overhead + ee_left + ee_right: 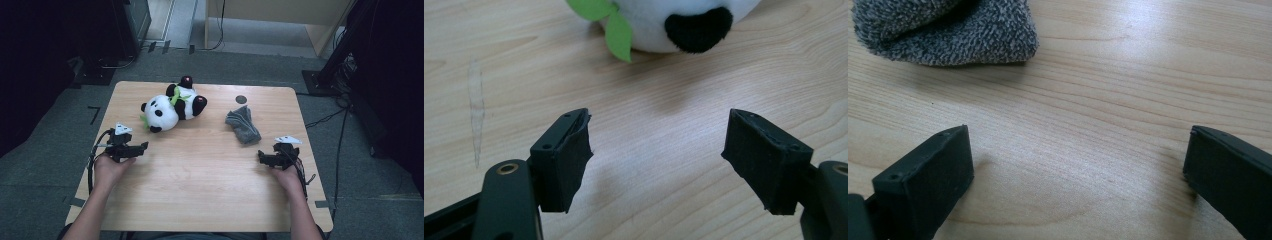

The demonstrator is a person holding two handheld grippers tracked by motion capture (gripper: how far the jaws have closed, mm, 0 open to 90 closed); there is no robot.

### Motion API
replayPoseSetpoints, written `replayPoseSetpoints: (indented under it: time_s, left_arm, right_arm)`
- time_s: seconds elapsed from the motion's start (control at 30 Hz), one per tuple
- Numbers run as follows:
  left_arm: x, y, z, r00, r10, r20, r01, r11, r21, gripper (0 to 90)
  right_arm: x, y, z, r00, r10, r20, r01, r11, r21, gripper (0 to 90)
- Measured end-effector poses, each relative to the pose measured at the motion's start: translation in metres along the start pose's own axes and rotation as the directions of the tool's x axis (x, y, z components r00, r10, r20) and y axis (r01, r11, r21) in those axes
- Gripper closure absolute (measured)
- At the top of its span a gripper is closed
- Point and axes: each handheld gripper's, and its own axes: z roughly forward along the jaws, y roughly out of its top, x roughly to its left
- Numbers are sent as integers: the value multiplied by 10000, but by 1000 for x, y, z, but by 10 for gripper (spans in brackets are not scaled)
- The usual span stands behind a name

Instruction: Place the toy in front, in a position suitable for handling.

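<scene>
panda toy [170,106] and grey cloth [242,125] on table [200,170], left gripper [656,150] and right gripper [1078,170] both agape, empty

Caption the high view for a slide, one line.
Two hand-held grippers, left and right, open on a wooden table, facing a plush panda and a grey cloth.

ahead left: plush panda [172,106] blocks | ahead right: grey cloth [242,125] | between — bare table [200,170]

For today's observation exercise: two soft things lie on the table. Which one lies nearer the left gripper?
The toy panda, black and white with green leaves, lies just ahead of the left gripper. The grey cloth lies over by the right gripper.
</scene>
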Motion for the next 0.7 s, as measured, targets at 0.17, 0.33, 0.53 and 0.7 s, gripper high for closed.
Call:
replayPoseSetpoints:
  time_s: [0.17, 0.33, 0.53, 0.7]
  left_arm:
    - [-3, 12, 1, 9970, 450, 627, -457, 9989, 91, 267]
    - [-3, 24, -1, 9944, 634, 851, -625, 9980, -128, 267]
    - [0, 45, -3, 9915, 326, 1259, -296, 9992, -261, 268]
    - [9, 61, -6, 9877, 52, 1560, 40, 9983, -587, 331]
  right_arm:
    - [0, 0, 1, 10000, -53, -59, 53, 10000, -8, 0]
    - [0, 1, 1, 9999, -92, -90, 92, 10000, 4, 0]
    - [1, 1, 1, 9999, -116, -121, 116, 9999, 12, 0]
    - [1, 1, 1, 9998, -124, -126, 124, 9999, 22, 0]
